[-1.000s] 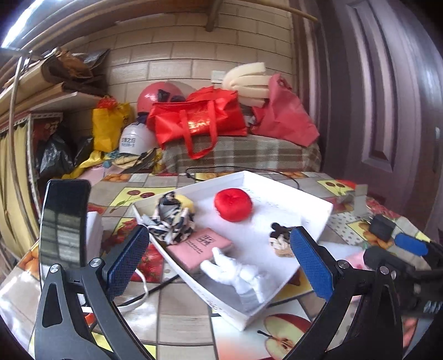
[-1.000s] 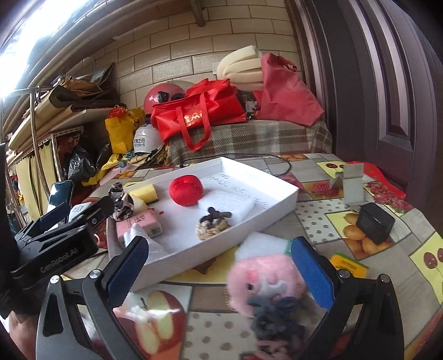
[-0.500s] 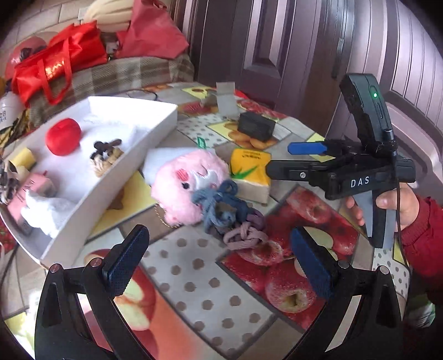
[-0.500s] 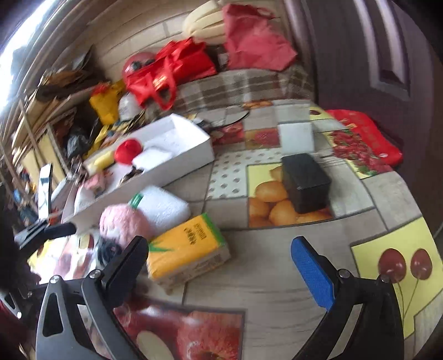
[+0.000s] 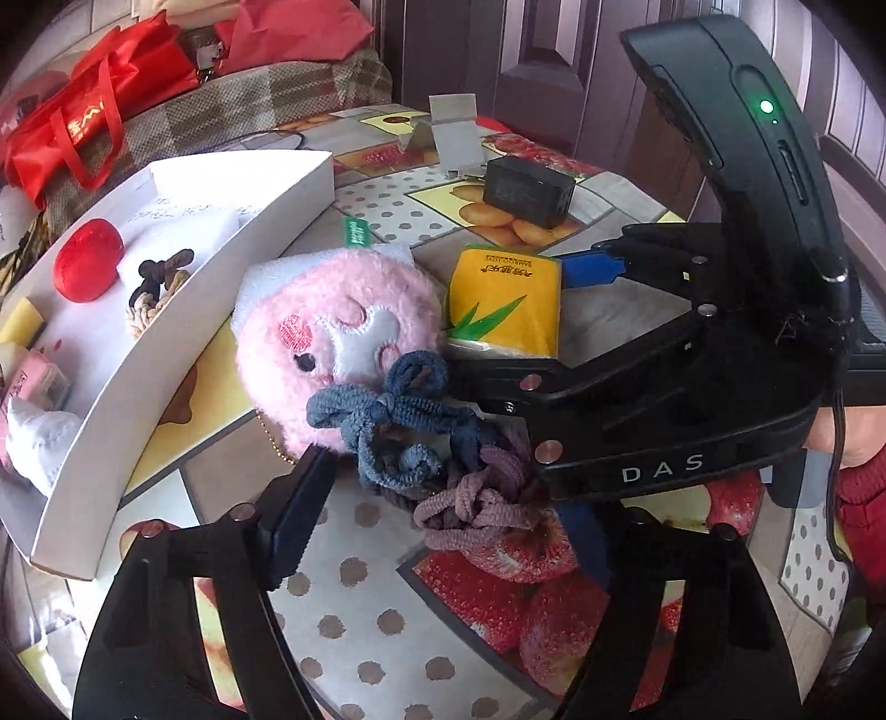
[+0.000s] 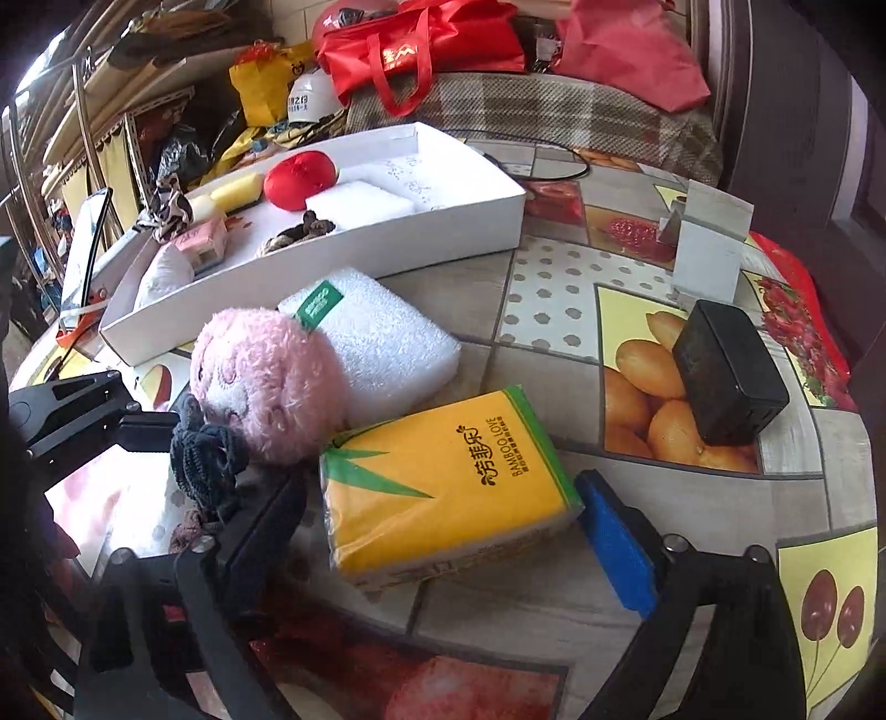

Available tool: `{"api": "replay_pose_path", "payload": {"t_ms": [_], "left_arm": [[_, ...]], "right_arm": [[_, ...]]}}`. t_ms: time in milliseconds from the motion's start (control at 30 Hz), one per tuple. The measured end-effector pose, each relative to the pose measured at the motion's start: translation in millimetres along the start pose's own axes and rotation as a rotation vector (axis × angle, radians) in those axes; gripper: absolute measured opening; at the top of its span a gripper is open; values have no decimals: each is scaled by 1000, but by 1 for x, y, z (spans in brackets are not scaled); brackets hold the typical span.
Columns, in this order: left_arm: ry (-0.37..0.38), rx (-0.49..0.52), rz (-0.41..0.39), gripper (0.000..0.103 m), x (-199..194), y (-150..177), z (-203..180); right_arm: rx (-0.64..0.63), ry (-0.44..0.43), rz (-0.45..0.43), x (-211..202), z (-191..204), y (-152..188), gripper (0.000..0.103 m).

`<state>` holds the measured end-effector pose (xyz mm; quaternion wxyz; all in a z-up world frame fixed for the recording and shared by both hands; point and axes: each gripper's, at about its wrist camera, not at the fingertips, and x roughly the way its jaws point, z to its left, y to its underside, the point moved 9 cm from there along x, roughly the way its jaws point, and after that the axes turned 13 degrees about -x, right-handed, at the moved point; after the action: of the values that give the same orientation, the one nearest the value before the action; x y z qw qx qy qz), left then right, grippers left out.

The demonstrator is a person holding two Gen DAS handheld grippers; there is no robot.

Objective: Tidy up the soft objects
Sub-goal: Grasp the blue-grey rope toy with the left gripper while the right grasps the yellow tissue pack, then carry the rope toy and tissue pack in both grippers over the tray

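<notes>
A pink plush toy lies on the table beside the white tray, on a white foam pad. Blue and mauve hair ties lie in front of it. My left gripper is open around the hair ties, low over the table. My right gripper is open around a yellow tissue pack, one finger on each side, apart from it. The tray holds a red cushion, a brown knot toy and other soft items.
A black box and a white card stand sit at the table's far right. Red bags and clutter lie on a plaid bench behind. The right gripper's body crowds the left wrist view.
Both grippers have moved down and in: the left now straddles the hair ties, the right now straddles the tissue pack. Nothing has been grasped.
</notes>
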<state>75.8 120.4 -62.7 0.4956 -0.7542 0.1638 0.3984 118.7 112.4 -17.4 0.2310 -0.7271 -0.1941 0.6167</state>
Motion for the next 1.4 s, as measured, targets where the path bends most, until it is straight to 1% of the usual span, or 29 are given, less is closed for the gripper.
{"api": "replay_pose_path", "payload": {"t_ms": [67,100,200,300,367,400,467,500,567,633,733,867,933,1100,1200,1300,1400], "left_arm": [[16,17,-7,44,-2,1,-3],[17,21,-14,36,-3,0,-3],[42,5,-38,34,-10,1,-3],[71,-22,-109,34,-28,-1,1],[98,-38,-197,34,-48,-6,3],[111,-49,-246,34,-59,-8,6],[111,-86,-357,34,-82,-11,16],[87,-85,-407,35,-91,-12,21],[5,-67,-493,35,-106,-13,32],[-48,-64,-541,35,-116,-14,44],[-92,-86,-555,35,-118,-18,63],[-140,-147,-530,35,-108,-23,86],[-155,-167,-523,35,-106,-23,92],[-193,-172,-547,35,-108,-25,100],[-215,-187,-547,35,-106,-28,110],[-230,-217,-547,35,-107,-29,122],[-246,-247,-555,36,-108,-31,135]], "right_arm": [[-7,6,-8,-3,1,0,78],[2,6,-12,-4,0,0,77],[47,23,-27,-9,-9,2,76],[106,72,-78,-21,-23,1,76],[141,124,-127,-35,-32,1,76],[151,137,-163,-43,-34,0,76],[163,176,-241,-61,-37,-1,76],[164,198,-275,-69,-38,-2,76],[162,221,-307,-78,-35,-3,76],[153,225,-312,-81,-28,-4,76],[121,236,-328,-84,-14,-9,76],[83,208,-328,-78,9,-17,76],[76,193,-330,-75,19,-23,76],[57,152,-340,-66,43,-37,76],[55,129,-334,-58,54,-46,76],[81,102,-320,-48,61,-52,76],[90,97,-322,-44,67,-59,76]]}}
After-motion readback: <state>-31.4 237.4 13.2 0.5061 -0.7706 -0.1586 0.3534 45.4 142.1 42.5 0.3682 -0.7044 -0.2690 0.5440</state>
